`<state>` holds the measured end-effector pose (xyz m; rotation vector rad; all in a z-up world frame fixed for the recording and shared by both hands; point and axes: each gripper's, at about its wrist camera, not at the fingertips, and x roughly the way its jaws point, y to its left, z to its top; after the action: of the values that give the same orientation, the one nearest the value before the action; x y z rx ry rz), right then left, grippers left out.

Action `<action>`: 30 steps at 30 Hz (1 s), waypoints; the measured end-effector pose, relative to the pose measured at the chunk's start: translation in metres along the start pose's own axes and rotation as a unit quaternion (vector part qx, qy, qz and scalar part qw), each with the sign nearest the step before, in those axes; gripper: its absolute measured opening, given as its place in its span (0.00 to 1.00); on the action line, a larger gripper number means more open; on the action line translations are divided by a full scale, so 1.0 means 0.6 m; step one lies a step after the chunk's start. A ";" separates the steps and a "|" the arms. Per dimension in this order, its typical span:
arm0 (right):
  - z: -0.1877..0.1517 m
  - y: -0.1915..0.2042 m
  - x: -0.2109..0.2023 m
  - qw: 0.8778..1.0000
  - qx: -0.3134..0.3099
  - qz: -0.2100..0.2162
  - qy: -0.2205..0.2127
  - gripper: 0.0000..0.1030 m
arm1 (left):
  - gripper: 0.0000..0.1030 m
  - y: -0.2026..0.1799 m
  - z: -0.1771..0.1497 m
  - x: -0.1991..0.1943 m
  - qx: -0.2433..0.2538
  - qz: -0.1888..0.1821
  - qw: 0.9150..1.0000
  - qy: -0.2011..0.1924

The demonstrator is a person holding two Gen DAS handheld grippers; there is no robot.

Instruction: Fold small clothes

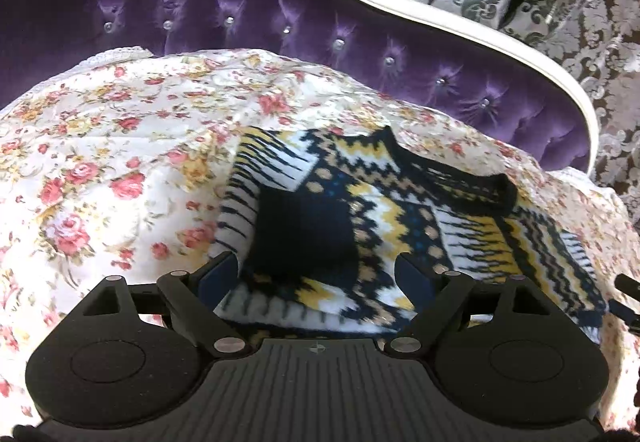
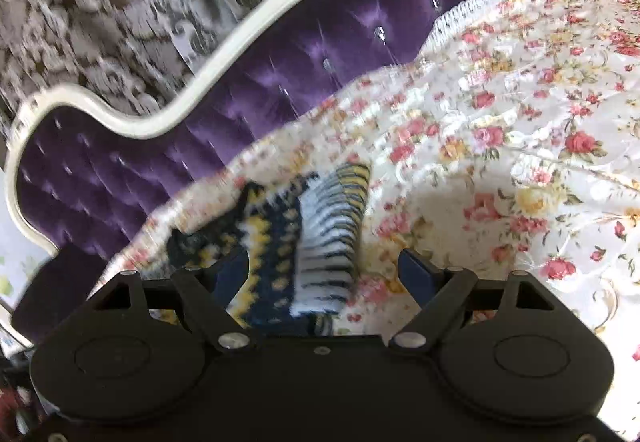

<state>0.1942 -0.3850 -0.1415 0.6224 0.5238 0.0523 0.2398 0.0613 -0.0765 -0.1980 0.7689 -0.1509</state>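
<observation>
Sweater (image 2: 304, 238) motion-blurred, near edge hidden

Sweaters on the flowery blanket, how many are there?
1. The patterned sweater lies on the flowery blanket, in front of the purple headboard. Both wrist views show the same one. Anything tucked under it or the blanket would be hidden.

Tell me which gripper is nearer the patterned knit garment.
Neither clearly. Both the left gripper and the right gripper hang open over the near edge of the patterned knit garment.
</observation>
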 end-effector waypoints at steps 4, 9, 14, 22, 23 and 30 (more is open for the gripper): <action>0.011 0.012 -0.008 0.999 -0.015 0.021 -0.024 0.84 | 0.83 0.002 0.010 0.008 -0.005 0.000 1.000 0.007; 0.007 0.008 -0.004 0.999 -0.003 0.030 -0.013 0.85 | 0.83 -0.001 0.014 0.036 -0.017 -0.003 1.000 0.026; 0.010 0.005 -0.006 0.999 0.003 0.033 -0.018 0.85 | 0.82 0.001 0.022 0.043 -0.038 -0.023 0.999 0.021; 0.010 0.006 -0.003 0.999 0.004 0.032 -0.013 0.85 | 0.70 0.008 0.029 0.057 -0.053 -0.034 0.998 0.031; 0.010 0.005 -0.002 0.999 0.005 0.031 -0.012 0.85 | 0.55 0.007 0.029 0.058 -0.052 -0.036 0.997 0.033; 0.012 -0.008 -0.007 1.000 0.015 0.020 -0.018 0.85 | 0.08 -0.012 0.046 0.002 -0.036 -0.035 0.998 -0.038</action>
<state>0.1937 -0.3936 -0.1372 0.6613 0.4784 0.0714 0.2593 0.0577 -0.0564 -0.2980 0.6934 -0.1817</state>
